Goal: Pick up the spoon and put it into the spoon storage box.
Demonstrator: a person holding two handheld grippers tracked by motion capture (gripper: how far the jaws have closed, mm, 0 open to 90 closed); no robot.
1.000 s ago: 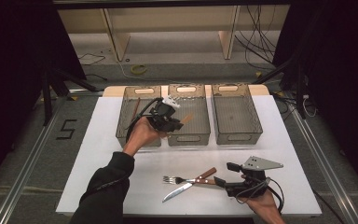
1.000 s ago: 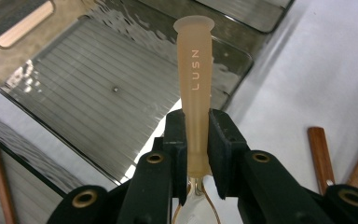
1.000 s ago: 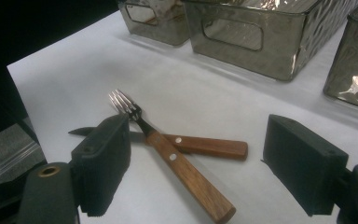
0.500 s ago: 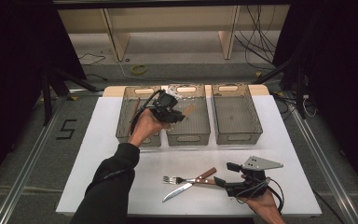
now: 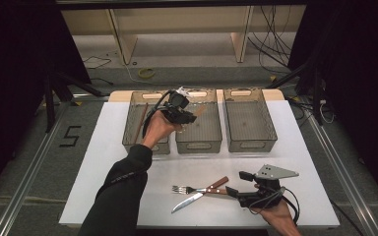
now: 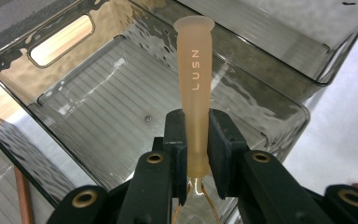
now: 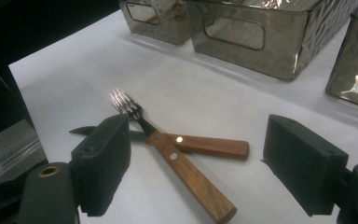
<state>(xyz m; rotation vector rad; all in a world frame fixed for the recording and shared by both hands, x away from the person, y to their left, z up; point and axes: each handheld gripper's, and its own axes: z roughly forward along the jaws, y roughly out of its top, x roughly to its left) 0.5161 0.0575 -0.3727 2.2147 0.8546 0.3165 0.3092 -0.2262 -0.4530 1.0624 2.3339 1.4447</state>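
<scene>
Here, whisk handle point(image 6: 194, 88) clamped between left jaws

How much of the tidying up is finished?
One brown stick-like utensil already lies in the left bin. The left gripper is shut on a whisk by its pale handle, above the middle bin. The fork and knife lie crossed on the table, between the open right gripper's jaws.

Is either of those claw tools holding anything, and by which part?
The left gripper holds a whisk by its handle; the right gripper holds nothing.
</scene>
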